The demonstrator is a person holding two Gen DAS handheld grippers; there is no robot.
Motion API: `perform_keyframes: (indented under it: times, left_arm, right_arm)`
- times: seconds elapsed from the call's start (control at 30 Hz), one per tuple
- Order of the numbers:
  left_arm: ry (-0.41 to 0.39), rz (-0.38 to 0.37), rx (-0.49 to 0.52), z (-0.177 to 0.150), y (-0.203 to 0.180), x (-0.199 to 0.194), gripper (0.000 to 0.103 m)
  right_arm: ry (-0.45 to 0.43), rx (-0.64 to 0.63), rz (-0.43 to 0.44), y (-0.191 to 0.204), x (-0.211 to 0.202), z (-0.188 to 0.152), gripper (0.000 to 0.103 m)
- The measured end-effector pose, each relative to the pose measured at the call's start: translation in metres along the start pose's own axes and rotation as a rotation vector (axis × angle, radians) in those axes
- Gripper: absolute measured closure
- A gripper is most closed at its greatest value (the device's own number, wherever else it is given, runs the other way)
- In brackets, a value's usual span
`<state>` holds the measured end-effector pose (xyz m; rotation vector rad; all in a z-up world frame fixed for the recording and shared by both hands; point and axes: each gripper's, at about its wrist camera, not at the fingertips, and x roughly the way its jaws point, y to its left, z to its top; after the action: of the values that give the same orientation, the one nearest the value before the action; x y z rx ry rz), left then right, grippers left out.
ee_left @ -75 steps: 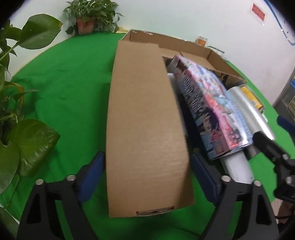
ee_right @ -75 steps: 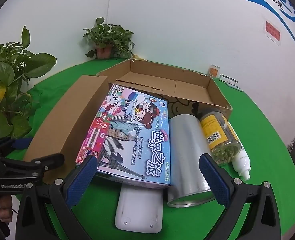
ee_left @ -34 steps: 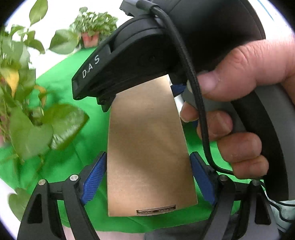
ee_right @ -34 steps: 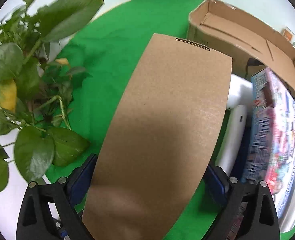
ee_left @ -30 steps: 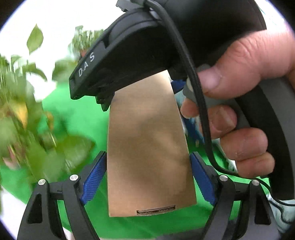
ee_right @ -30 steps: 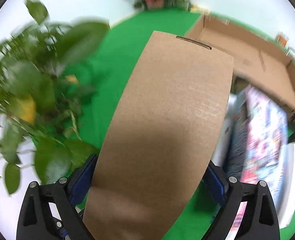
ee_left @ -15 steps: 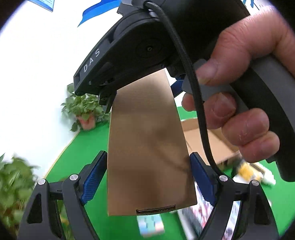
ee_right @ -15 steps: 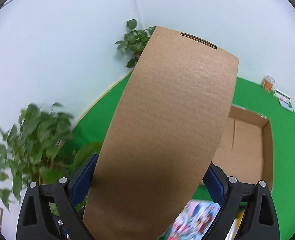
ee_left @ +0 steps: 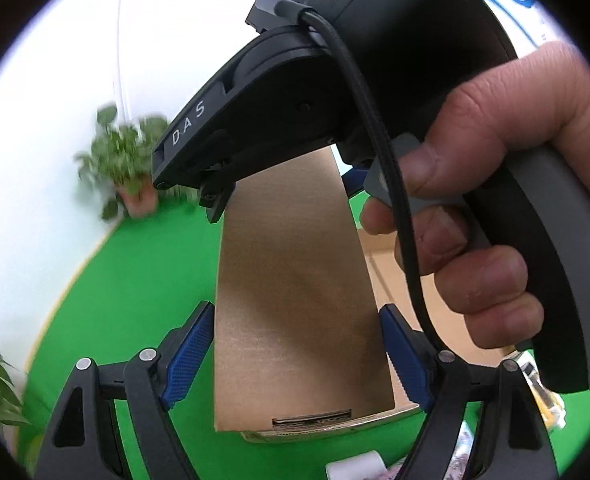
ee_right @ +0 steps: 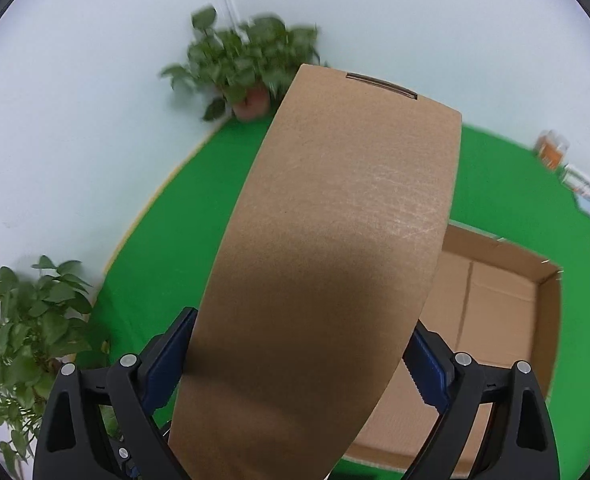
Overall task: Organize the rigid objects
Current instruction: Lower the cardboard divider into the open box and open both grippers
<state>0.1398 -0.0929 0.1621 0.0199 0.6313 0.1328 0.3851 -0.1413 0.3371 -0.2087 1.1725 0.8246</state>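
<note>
Cardboard box, pinched between left gripper and right gripper, now lifted clear above open carton, ready for placing.

Beyond the fingers you see a potted plant at the white wall. A second plant stands left of the fingers on the green cloth.

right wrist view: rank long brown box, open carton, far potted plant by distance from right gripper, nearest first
1. Long brown box: clamped between the right gripper pads, stretching away from it.
2. Open carton: on the green table, below and to the right of the box.
3. Far potted plant: at the table's far edge by the wall, upper centre.
</note>
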Motion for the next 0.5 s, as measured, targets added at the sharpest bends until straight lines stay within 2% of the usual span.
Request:
perform_keyframes:
  times: [0.23,0.33,0.5]
  left_arm:
    - [0.166,0.03,-0.013,-0.031,-0.023,0.035,0.021]
    - [0.231,0.029,-0.022,-0.035,-0.016,0.058,0.021]
    - [0.265,0.016,-0.034,-0.033,-0.018,0.065,0.021]
  right_arm:
    - [0.169,0.044,0.096,-0.045,0.109,-0.006,0.01]
    - [0.219,0.064,0.112,-0.052,0.146,-0.011,0.01]
    - [0.284,0.127,0.175,-0.082,0.184,-0.015,0.009]
